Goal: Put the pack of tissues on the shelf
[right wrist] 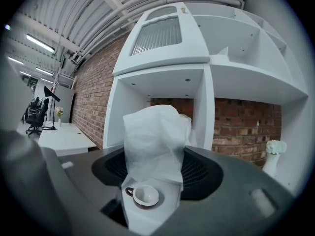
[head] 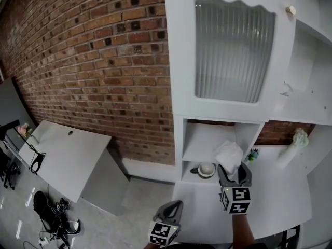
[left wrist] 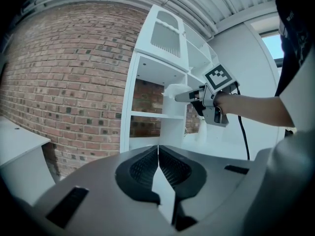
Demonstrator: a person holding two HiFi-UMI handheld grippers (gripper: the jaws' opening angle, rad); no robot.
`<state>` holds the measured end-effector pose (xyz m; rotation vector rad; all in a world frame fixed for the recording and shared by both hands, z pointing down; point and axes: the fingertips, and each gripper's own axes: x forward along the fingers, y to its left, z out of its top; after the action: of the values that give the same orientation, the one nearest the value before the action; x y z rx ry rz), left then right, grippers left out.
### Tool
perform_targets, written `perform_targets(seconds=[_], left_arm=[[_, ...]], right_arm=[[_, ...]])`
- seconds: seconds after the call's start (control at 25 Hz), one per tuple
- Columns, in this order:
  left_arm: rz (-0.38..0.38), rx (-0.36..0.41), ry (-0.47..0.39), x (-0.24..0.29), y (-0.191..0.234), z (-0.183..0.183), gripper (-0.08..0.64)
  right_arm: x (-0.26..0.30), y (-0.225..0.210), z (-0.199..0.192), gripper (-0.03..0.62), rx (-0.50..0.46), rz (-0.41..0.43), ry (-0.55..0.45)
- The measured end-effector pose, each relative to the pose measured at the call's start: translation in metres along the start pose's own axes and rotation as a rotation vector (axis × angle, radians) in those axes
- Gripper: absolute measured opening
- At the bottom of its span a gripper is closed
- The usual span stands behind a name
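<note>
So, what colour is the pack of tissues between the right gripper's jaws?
White, slightly see-through; the pack of tissues shows best in the right gripper view.

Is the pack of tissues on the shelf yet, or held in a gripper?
Held, not shelved: the right gripper has its jaws clamped on the pack of tissues, in the air before the white shelf unit.

White cup (head: pixel 207 168) at counter (head: pixel 270 206) back-left corner. Small blue flowers (head: pixel 252 154) at back edge; white vase (head: pixel 286 156) with pale blooms near back-right. Brick wall (head: pixel 93 61) behind. Ribbed-glass door (head: pixel 233 51) above, round knob (head: pixel 291 10). Cables (head: pixel 54 214) on floor (head: pixel 140 201), left of counter.
</note>
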<state>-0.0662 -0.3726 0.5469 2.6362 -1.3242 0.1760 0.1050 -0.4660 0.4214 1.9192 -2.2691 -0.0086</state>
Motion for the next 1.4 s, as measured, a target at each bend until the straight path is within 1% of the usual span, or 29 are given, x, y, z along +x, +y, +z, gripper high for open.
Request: perform_targets(seconds=[0.16, 0.36, 0.48, 0.6, 0.8, 0.88, 0.96, 1.12, 1.32, 1.4], left_arm=[[0.02, -0.01, 0.016, 0.006, 0.007, -0.003, 0.012], [0.023, 0.0, 0.02, 0.015, 0.007, -0.01, 0.012], [0.035, -0.006, 0.023, 0.02, 0.01, -0.013, 0.012], [0.033, -0.01, 0.03, 0.025, 0.009, -0.016, 0.012], [0.043, -0.012, 0.04, 0.028, 0.009, -0.018, 0.012], [0.049, -0.022, 0.051, 0.027, 0.011, -0.017, 0.012], [0.055, -0.017, 0.065, 0.025, 0.014, -0.014, 0.012], [0.064, -0.011, 0.066, 0.025, 0.019, -0.013, 0.012], [0.074, -0.009, 0.06, 0.028, 0.024, -0.017, 0.012], [0.071, -0.012, 0.056, 0.029, 0.024, -0.02, 0.012]], right_arm=[[0.019, -0.004, 0.001, 0.284, 0.059, -0.024, 0.025], [0.038, -0.012, -0.004, 0.285, 0.034, -0.034, 0.052], [0.049, -0.015, -0.004, 0.285, 0.038, -0.034, 0.049], [0.059, -0.016, -0.003, 0.285, 0.019, -0.037, 0.055], [0.074, -0.013, -0.013, 0.29, 0.007, -0.003, 0.082], [0.079, -0.011, -0.021, 0.291, -0.007, -0.005, 0.103], [0.083, -0.012, -0.028, 0.293, -0.004, -0.013, 0.128], [0.087, -0.014, -0.038, 0.299, 0.0, -0.03, 0.158], [0.089, -0.014, -0.039, 0.311, 0.014, -0.022, 0.167], [0.088, -0.013, -0.04, 0.329, 0.032, -0.009, 0.17]])
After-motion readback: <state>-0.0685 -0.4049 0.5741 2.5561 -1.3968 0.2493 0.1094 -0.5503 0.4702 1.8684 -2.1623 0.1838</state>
